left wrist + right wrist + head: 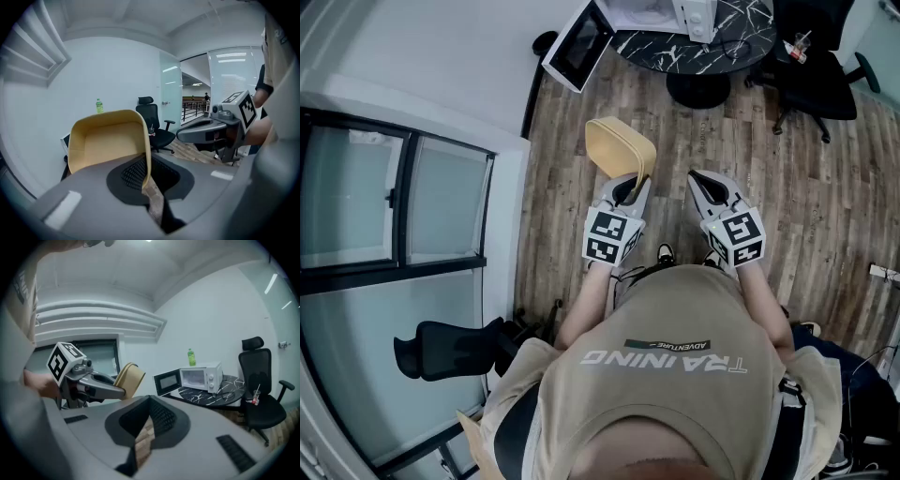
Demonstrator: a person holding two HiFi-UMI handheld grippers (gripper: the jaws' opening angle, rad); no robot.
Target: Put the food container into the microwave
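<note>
My left gripper (634,185) is shut on one wall of an empty tan food container (620,148), holding it tilted over the wooden floor. In the left gripper view the container (107,140) stands open towards the camera, its right wall pinched between the jaws (147,172). My right gripper (704,184) hangs just to the right with its jaws together and nothing in them (149,422). The white microwave (649,13) sits on a round black table (717,45) ahead, with its door (578,45) swung open to the left. The right gripper view shows the microwave (205,377) and its open door (166,380).
A green bottle (191,357) stands on top of the microwave. A black office chair (821,67) is right of the table, and another (450,349) stands by the glass wall at the lower left. Cables lie on the tabletop.
</note>
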